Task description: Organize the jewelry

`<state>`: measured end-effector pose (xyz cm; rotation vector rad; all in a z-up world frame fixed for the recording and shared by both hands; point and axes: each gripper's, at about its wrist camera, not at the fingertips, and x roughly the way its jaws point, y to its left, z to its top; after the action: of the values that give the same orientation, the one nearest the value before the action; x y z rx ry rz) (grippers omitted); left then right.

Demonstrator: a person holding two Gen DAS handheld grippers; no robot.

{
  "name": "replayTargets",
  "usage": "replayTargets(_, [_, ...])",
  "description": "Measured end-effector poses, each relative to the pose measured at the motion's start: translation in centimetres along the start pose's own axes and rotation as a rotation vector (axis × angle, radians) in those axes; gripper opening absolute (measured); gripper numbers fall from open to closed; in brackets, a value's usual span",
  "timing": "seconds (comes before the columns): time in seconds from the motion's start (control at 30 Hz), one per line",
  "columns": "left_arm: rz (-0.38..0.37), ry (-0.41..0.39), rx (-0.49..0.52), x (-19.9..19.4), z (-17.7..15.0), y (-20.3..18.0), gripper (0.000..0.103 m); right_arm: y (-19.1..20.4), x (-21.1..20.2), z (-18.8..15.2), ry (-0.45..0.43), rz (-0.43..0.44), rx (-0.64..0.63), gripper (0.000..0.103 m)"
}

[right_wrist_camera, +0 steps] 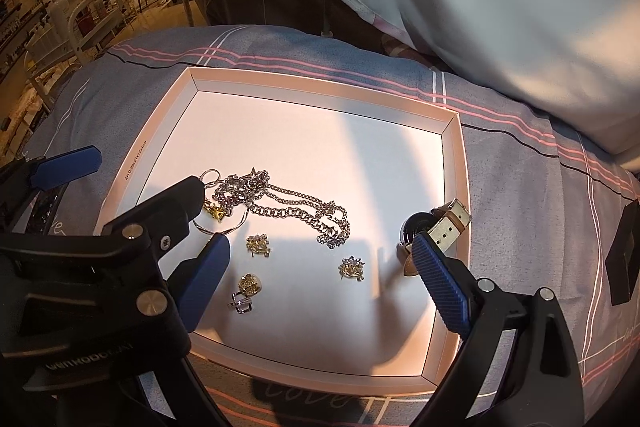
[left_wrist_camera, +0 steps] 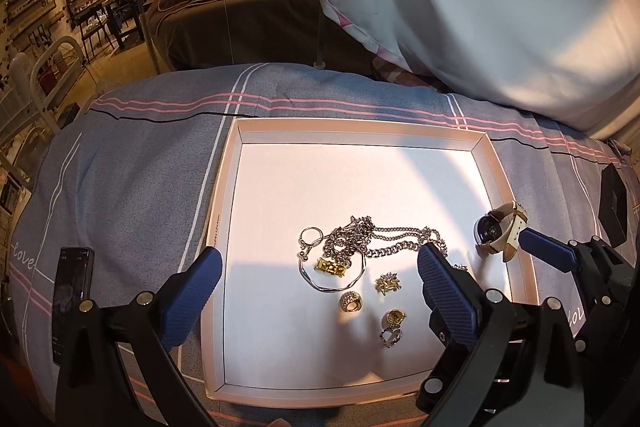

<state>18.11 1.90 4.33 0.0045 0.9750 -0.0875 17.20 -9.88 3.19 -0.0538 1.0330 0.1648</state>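
Note:
A white tray (left_wrist_camera: pixel 360 125) (right_wrist_camera: pixel 320 95) lies on a grey striped bedspread. In it are a tangled silver chain (left_wrist_camera: pixel 384 239) (right_wrist_camera: pixel 288 207) with a key ring and a gold charm (left_wrist_camera: pixel 330 265), a thin bangle, gold cluster earrings (left_wrist_camera: pixel 387 283) (right_wrist_camera: pixel 352 267), and rings (left_wrist_camera: pixel 351 302) (right_wrist_camera: pixel 250 285). A watch (left_wrist_camera: pixel 500 237) (right_wrist_camera: pixel 436 227) with a cream strap leans on the tray's right wall. My left gripper (left_wrist_camera: pixel 320 253) hovers open over the chain pile. My right gripper (right_wrist_camera: pixel 320 243) is open too, its right finger (right_wrist_camera: pixel 436 275) just in front of the watch.
A dark phone (left_wrist_camera: pixel 72 291) lies on the bedspread left of the tray. A black box (left_wrist_camera: pixel 612 211) (right_wrist_camera: pixel 624 259) sits to the right. A big white pillow (left_wrist_camera: pixel 500 7) fills the back right. Another bed and shelves stand beyond.

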Motion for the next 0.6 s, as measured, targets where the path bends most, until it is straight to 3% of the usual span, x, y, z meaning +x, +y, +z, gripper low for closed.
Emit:
replayTargets(0.33, [0.008,-0.036,0.032,-0.23,-0.02,-0.53,0.097,0.11,0.22,-0.19,0.004,0.003,0.0,0.091])
replayTargets(0.43, [-0.039,-0.051,0.017,-0.45,0.01,-0.35,0.097,-0.02,0.21,-0.2,0.001,0.002,0.002,0.091])
replayTargets(0.6, [-0.003,-0.066,0.022,-0.81,0.11,-0.47,0.097,-0.14,0.19,-0.23,0.0,0.002,0.004,0.091])
